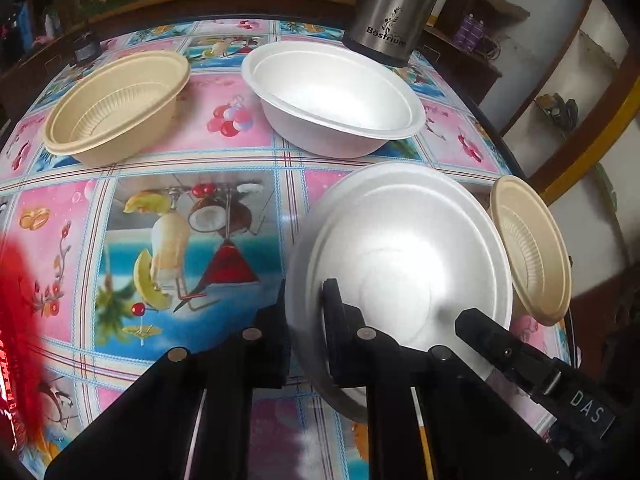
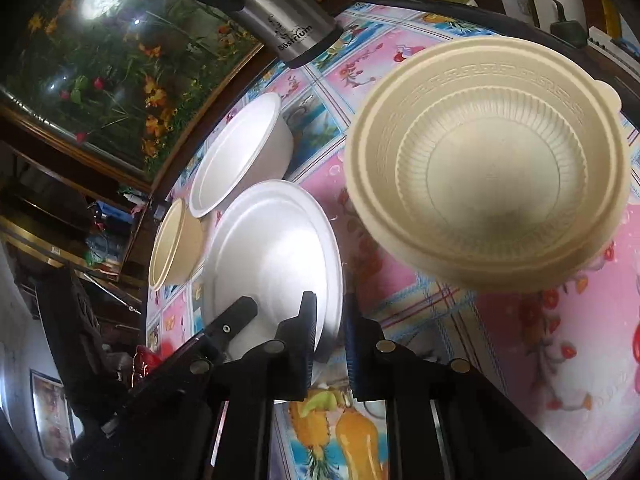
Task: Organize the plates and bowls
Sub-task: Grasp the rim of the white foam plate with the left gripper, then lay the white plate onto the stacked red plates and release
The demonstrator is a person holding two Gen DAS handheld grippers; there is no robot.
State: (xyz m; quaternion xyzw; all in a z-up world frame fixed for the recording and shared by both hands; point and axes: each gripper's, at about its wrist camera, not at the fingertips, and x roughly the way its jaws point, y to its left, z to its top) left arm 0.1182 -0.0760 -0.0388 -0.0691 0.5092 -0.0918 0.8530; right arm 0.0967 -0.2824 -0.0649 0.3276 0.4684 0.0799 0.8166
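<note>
Left gripper (image 1: pixel 306 322) pinching the white plate (image 1: pixel 404 256) rim, right gripper (image 2: pixel 328 336) gaping beside it, at 12 o'clock a white bowl (image 1: pixel 336 96) for stacking.

In the left wrist view, the left tool (image 1: pixel 306 320) is reaching up from the bottom centre of the frame, its two black fingers (image 1: pixel 336 312) pinching the near rim of the white plate (image 1: pixel 400 256) between them. The right tool (image 1: pixel 476 320) is entering from the lower right, angled toward upper left. In the right wrist view, the right tool (image 2: pixel 328 328) is rising from the bottom centre, its fingers (image 2: pixel 306 320) standing apart on either side of the plate's edge, while the left tool (image 2: pixel 240 312) is slanting in from the lower left.
</note>
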